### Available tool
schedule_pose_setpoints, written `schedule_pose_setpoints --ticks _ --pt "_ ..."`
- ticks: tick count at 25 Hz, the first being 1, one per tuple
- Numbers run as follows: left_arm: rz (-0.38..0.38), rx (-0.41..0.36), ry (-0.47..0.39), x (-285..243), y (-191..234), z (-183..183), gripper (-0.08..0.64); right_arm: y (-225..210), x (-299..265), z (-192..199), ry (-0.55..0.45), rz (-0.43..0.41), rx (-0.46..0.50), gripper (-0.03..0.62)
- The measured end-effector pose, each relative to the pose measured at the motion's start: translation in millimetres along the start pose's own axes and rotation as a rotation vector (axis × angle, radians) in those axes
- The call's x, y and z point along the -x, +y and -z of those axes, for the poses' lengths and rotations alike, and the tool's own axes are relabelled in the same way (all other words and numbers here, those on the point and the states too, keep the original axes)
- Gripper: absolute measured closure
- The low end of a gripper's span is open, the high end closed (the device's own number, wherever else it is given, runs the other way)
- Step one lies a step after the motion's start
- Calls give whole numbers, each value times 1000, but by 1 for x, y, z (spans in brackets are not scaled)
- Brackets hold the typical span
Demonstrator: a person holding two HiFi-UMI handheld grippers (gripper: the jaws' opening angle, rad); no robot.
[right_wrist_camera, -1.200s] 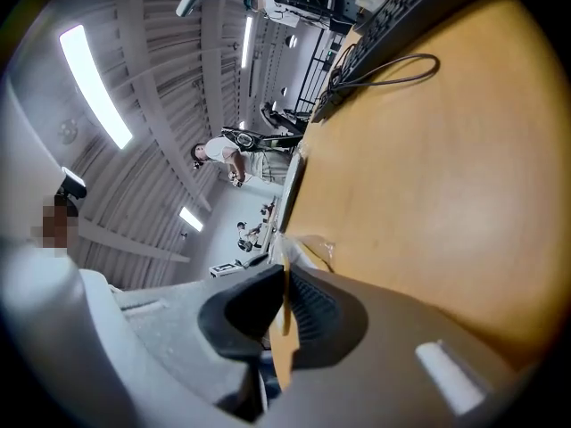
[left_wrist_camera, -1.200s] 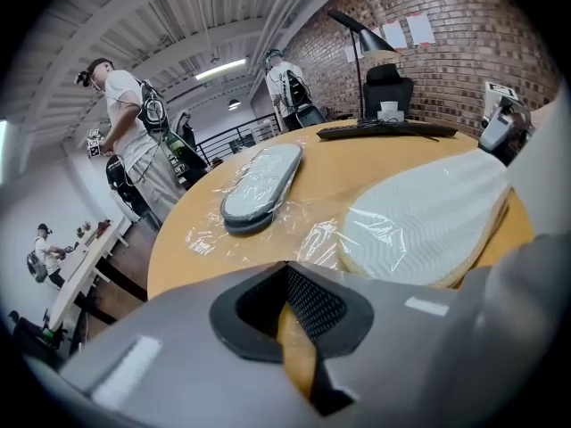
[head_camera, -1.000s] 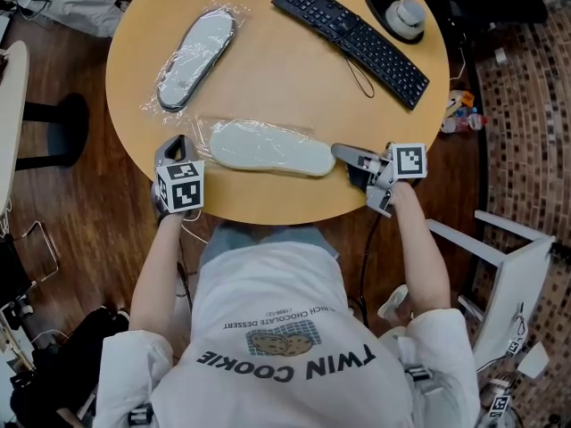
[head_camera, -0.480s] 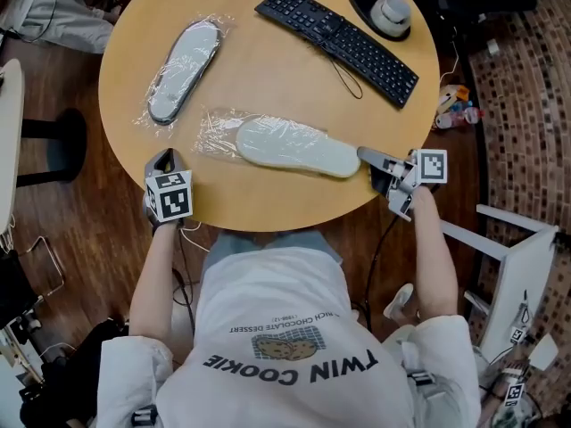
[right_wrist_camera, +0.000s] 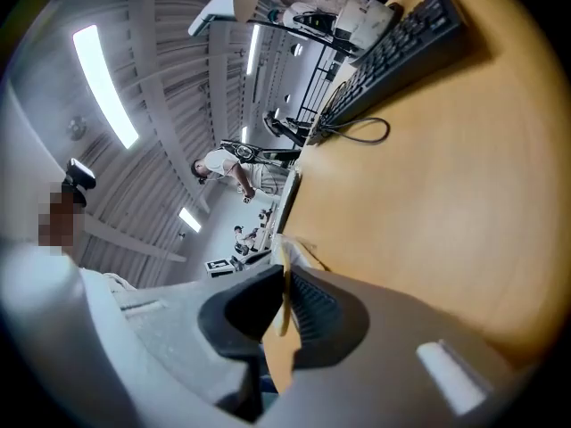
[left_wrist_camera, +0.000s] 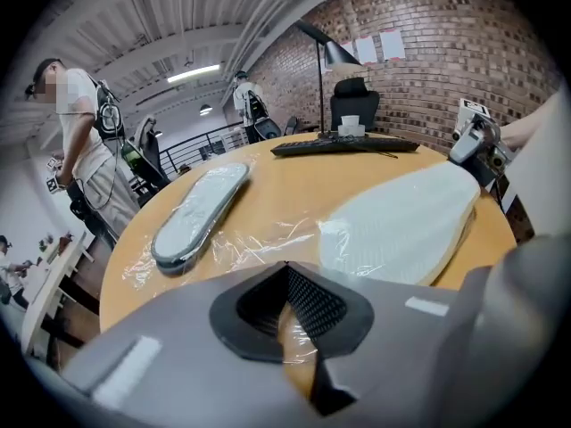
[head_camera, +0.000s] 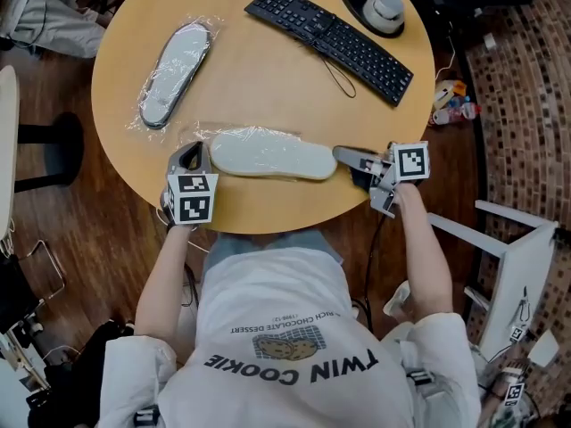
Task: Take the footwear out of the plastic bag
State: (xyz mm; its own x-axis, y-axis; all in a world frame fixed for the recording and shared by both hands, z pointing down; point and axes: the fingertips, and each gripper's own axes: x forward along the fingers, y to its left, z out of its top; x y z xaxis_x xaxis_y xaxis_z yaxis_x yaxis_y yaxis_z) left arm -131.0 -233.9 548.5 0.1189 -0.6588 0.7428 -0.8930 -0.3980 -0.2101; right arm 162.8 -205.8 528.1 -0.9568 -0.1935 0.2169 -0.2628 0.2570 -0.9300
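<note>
A white slipper (head_camera: 268, 154) lies near the front edge of the round wooden table (head_camera: 268, 87). Its left part is still inside a clear plastic bag (head_camera: 207, 136), and its right part is bare. My right gripper (head_camera: 342, 155) is shut on the slipper's right end; the right gripper view shows that thin edge pinched between the jaws (right_wrist_camera: 284, 279). My left gripper (head_camera: 190, 156) sits at the bag's loose left end, shut, with crinkled film (left_wrist_camera: 268, 239) caught between its jaws (left_wrist_camera: 285, 270). A second slipper (head_camera: 174, 71), fully bagged, lies at the far left.
A black keyboard (head_camera: 330, 43) with a loose cable and a black stand with a grey knob (head_camera: 384, 12) sit at the table's far right. A white frame (head_camera: 508, 257) stands on the floor to my right. People stand beyond the table in the left gripper view.
My left gripper, which half a second ago hung off the table's front edge away from the bag, has come in to the bag's left end. The right gripper still holds the slipper's end.
</note>
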Motion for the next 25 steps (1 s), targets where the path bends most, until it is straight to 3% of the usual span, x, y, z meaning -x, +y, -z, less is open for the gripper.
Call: schedule_pose_setpoints --ticks 5,8,15,17,20,25 --pt "-5 21 16 -4 -1 9 554 6 -7 2 49 30 82 556" --pt "0 28 7 -5 1 9 554 10 -15 5 92 45 107 471" --pt "-4 29 -3 -3 1 10 554 -2 -21 11 217 217 224 459" --pt "-7 26 -10 -2 2 9 554 -5 -21 14 279 260 243 401" --pt "-13 24 -16 -2 2 9 554 -10 -21 23 372 291 238 382" --pt "-16 35 -12 -2 3 10 554 -10 -30 25 389 273 139 382"
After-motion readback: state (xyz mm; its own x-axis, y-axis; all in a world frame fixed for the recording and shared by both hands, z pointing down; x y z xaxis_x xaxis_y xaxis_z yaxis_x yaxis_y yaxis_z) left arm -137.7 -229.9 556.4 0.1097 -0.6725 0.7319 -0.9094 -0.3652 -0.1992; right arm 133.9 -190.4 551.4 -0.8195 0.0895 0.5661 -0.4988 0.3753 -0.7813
